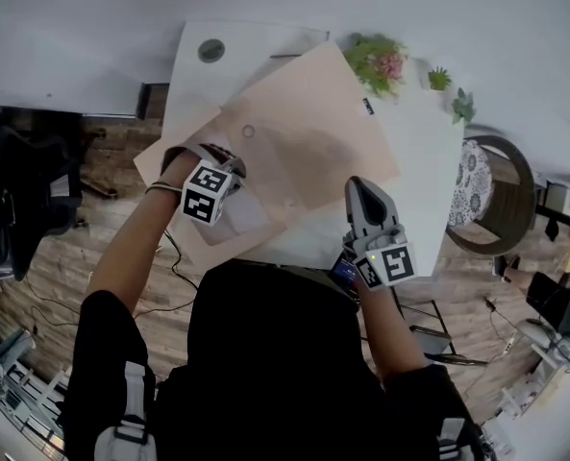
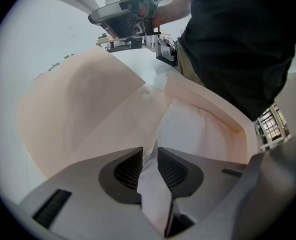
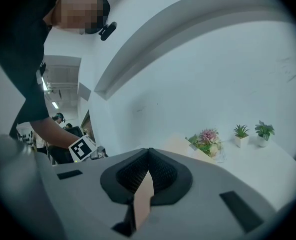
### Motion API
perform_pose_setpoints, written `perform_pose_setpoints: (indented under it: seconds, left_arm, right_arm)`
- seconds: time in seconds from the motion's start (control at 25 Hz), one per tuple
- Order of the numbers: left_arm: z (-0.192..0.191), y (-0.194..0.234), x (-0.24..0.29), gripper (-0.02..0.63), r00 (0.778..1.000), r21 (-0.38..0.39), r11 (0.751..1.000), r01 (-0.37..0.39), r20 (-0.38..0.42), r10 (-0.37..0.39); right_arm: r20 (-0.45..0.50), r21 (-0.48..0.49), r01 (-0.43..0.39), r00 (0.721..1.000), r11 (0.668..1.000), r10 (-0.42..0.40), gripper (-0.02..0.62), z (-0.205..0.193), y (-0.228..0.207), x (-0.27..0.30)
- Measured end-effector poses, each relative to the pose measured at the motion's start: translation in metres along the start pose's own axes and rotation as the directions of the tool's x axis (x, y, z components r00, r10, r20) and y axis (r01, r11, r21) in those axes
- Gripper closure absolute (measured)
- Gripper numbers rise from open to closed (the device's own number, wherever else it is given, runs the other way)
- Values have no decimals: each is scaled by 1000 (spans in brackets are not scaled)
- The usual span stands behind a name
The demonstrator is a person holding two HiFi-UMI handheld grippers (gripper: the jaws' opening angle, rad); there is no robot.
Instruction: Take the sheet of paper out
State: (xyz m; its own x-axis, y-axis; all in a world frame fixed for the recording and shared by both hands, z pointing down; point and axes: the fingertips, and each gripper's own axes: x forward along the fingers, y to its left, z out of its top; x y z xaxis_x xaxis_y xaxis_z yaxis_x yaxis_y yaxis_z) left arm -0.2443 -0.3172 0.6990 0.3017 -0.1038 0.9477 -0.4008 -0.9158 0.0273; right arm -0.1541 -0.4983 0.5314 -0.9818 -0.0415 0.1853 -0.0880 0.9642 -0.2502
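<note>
Right now the big white table (image 1: 424,176) lies under the envelope (image 1: 313,133). The envelope is tan and lies flat, with its open mouth turned toward me. The sheet of paper (image 2: 187,129) is white. Most of it sits inside the envelope, and one end pokes out of the mouth.

My left gripper (image 2: 148,159) is at the envelope's mouth. Its two fingers are pinched close together on that white end, and the paper looks a bit bent where I hold it. My right gripper (image 3: 148,159) is at the envelope's side edge, apart from the mouth. Its fingers are squeezed tight on a thin strip of tan.

I think the job now is to slide the sheet out. To do it well, my left side should pull straight away from the envelope's mouth, low and slow, so the paper comes out flat. My right side should hold the envelope firm, so it does not slide along too. I should pinch only white, not the envelope's lip. If I pull up or off to one side, the sheet could catch on the lip and crumple or tear.
</note>
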Motion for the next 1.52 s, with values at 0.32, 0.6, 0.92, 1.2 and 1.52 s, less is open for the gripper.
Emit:
perform_pose_setpoints:
  seconds: [0.32,0.6,0.92,1.2,1.52]
  left_arm:
    - [1,4,4,577,998,61,997,51,-38,-48]
    - [18,9,4,598,999,91,995,33,-9,-32]
    - [49,45,-1,600,998,135,989,-62,33,58]
    - [78,80,-15,600,986,133,978,-163,69,155]
    - [100,119,-52,601,941,114,936,-333,109,321]
  right_arm:
    - [0,13,17,1000,1000,-17,586,-3,-6,-3]
    - [8,14,27,1000,1000,-27,586,-2,-7,-6]
    - [17,13,48,999,999,-48,586,2,-11,-12]
    - [37,9,68,997,998,-68,586,9,-15,-16]
    - [73,-4,107,992,994,-107,586,22,-23,-24]
